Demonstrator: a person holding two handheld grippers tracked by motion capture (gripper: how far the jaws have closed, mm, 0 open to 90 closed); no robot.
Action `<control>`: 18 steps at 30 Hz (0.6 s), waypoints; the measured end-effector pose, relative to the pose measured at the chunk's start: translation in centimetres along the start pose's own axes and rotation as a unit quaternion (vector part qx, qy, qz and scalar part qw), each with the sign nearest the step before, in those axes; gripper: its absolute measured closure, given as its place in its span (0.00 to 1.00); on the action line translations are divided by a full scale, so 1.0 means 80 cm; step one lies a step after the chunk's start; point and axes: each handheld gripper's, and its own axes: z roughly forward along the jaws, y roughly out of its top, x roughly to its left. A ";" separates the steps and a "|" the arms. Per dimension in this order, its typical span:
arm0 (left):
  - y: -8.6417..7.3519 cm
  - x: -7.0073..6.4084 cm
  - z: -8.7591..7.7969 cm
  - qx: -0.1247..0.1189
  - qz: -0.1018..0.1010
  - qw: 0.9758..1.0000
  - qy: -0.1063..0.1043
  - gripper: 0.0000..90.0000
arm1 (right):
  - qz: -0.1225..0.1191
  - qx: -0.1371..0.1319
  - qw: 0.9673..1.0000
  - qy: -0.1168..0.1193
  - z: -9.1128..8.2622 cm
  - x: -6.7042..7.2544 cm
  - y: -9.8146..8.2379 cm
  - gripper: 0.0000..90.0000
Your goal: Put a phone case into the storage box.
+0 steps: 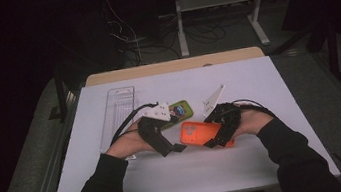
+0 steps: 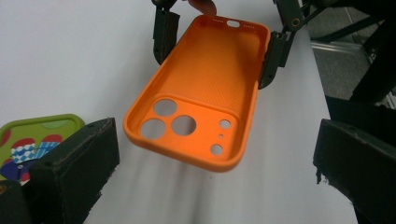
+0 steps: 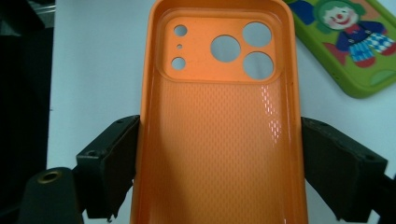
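The white table (image 1: 267,77) carries everything, and the orange case (image 1: 198,132) near its middle serves as the landmark. Beyond the case and well to its left lies a clear tray (image 1: 118,108). The case itself is lifted off the table, hollow side up, camera holes toward the left gripper (image 1: 178,148). The right gripper (image 1: 214,143) pinches the case across its long edges, a pad pressed on each side. The left gripper stands spread just beside the case's holed end, touching nothing. A green case (image 1: 178,111) lies just behind the orange one.
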 end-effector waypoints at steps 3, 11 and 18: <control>0.001 -0.003 0.001 0.005 0.006 1.000 -0.007 0.00 | -0.010 0.001 1.000 0.007 0.004 0.006 0.004 0.17; 0.004 -0.009 0.007 0.029 0.027 0.999 -0.019 0.00 | -0.034 0.014 0.999 0.024 0.014 0.018 0.014 0.17; 0.004 -0.014 0.014 0.043 0.037 0.998 -0.033 0.00 | -0.055 0.021 0.998 0.032 0.019 0.027 0.023 0.17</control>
